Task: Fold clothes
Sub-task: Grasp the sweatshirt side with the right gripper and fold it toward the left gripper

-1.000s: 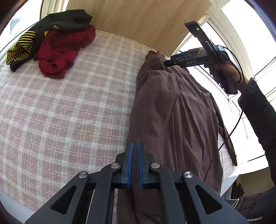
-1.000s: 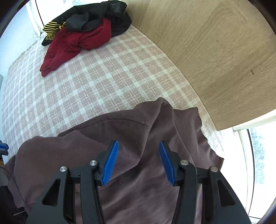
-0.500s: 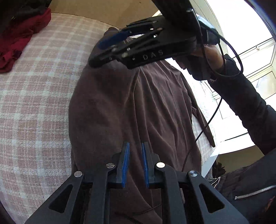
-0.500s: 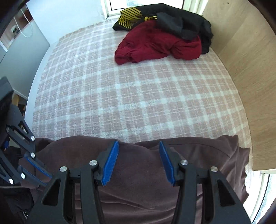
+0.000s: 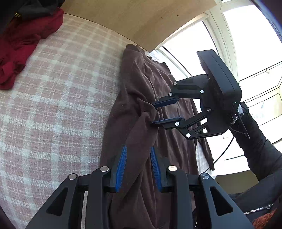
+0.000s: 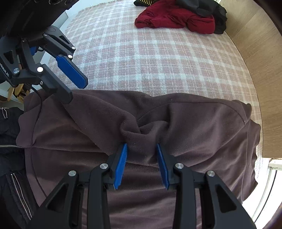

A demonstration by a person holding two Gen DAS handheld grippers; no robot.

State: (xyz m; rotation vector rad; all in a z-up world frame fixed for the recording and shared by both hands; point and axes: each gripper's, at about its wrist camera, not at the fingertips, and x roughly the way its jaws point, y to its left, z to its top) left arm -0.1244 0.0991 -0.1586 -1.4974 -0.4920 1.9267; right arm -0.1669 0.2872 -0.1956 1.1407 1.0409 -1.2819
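A brown fleece garment (image 5: pixel 141 98) lies along the near edge of the checked bed; it also shows in the right wrist view (image 6: pixel 193 123). My left gripper (image 5: pixel 138 151) is open, with a raised fold of the brown fleece between its blue pads. It also shows in the right wrist view (image 6: pixel 77 88), at the garment's left end. My right gripper (image 6: pixel 141 149) is open, its pads on either side of a bunched fold of the fleece. In the left wrist view the right gripper (image 5: pixel 156 113) is open at that same fold.
A pink checked blanket (image 6: pixel 141 52) covers the bed. A pile of red (image 6: pixel 176 19) and black clothes (image 6: pixel 208 8) lies at the far corner. A wooden panel (image 6: pixel 260 52) borders the bed; bright windows (image 5: pixel 246 44) stand beyond. A black jacket (image 6: pixel 10 158) is at the near left.
My left gripper has opened from shut and now has a fold of fleece between its pads. My right gripper has come down onto the garment, and a bunched fold sits between its pads.
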